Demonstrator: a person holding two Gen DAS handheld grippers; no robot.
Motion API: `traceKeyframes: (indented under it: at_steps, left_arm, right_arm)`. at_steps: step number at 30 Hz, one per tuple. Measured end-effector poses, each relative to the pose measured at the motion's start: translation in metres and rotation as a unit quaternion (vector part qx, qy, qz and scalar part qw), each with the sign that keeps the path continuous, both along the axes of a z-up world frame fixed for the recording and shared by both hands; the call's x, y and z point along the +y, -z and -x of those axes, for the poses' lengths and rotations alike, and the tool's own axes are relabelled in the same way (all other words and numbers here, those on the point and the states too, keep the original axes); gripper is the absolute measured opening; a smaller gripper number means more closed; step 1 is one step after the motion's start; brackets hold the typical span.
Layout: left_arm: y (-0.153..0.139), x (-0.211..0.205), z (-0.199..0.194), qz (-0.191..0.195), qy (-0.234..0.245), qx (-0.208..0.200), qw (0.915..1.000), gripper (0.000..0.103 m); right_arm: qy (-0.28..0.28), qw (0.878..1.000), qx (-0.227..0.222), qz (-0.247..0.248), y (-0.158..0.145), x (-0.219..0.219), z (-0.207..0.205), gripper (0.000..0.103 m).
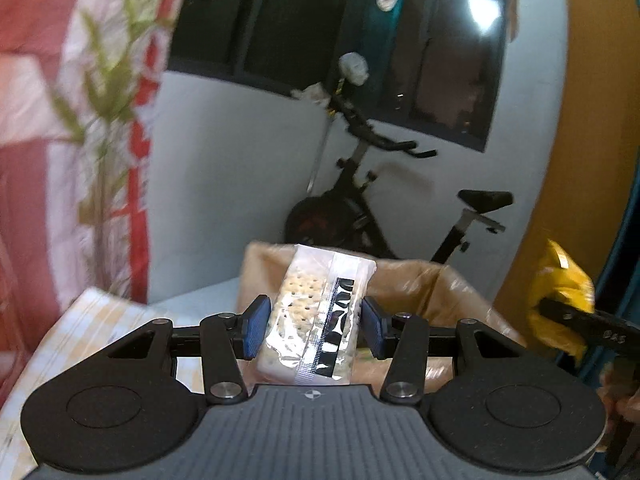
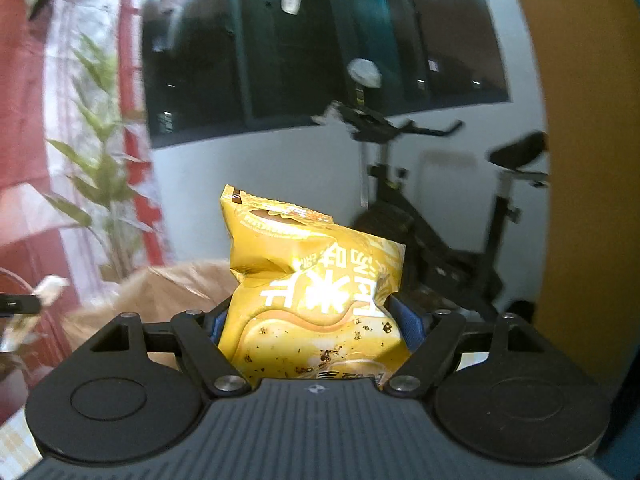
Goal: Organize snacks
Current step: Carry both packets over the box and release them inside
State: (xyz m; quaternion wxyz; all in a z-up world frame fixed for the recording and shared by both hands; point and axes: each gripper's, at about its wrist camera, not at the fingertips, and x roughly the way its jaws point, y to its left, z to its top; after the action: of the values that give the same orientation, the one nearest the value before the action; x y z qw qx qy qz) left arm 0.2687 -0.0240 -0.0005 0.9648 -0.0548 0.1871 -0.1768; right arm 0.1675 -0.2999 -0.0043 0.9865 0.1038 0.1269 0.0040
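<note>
I am holding the left gripper [image 1: 316,328] with its jaws clenched on a clear-wrapped cracker packet [image 1: 316,316]; the blue pads [image 1: 255,330] are pressing its two long sides, and the packet is pointing away from the camera, raised in the air. In the right wrist view, the right gripper [image 2: 314,330] is gripping a yellow snack bag [image 2: 316,300] the same way, jaws clamped on its lower half, with the crinkled top standing up and its white lettering appearing upside down to me. The same yellow bag is showing at the right edge of the left wrist view [image 1: 560,300], pinched by the other tool's black finger, so the two grippers are sitting side by side and apart. Just beyond the cracker packet an open cardboard box [image 1: 440,288] is lying with a shiny film liner; the packet's far end is overlapping the box's near rim in the picture, but I cannot tell whether it is over the opening. The box is also showing behind the yellow bag, to the left [image 2: 172,292]. To the lower left a pale checked cloth [image 1: 92,328] is covering the surface under the left gripper. Farther back, a black exercise bike [image 1: 380,208] is standing against a white wall under a dark window [image 1: 340,28]. A red and white floral curtain [image 1: 72,120] is hanging at the left.
</note>
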Motion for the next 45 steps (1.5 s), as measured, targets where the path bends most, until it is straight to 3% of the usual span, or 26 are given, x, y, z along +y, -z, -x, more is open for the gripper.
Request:
traceKeyframes:
  at_steps: [3, 8, 18, 22, 25, 45]
  left_arm:
    - [-0.002, -0.019, -0.018, -0.009, 0.01, -0.004, 0.9999, 0.052]
    - [0.01, -0.035, -0.056, 0.006, 0.018, 0.03, 0.9994, 0.051]
    - [0.035, -0.043, -0.094, -0.003, 0.015, 0.066, 0.9977, 0.052]
    - [0.034, -0.035, -0.096, 0.0, 0.006, 0.073, 0.9973, 0.063]
    - [0.031, -0.031, -0.092, -0.003, 0.0, 0.075, 0.9972, 0.066]
    - [0.008, 0.01, -0.038, -0.002, -0.016, 0.096, 0.9953, 0.066]
  right_arm:
    - [-0.034, 0.999, -0.012, 0.011, -0.011, 0.014, -0.023, 0.079]
    - [-0.078, 0.996, -0.006, 0.039, -0.01, 0.042, -0.069, 0.079]
    - [-0.102, 0.994, 0.038, 0.004, 0.008, 0.053, -0.117, 0.079]
    - [-0.114, 0.991, 0.066, -0.023, 0.014, 0.052, -0.127, 0.083]
    - [-0.111, 0.99, 0.076, -0.038, 0.017, 0.049, -0.128, 0.092]
    - [-0.111, 0.99, 0.085, -0.033, 0.004, 0.049, -0.067, 0.092]
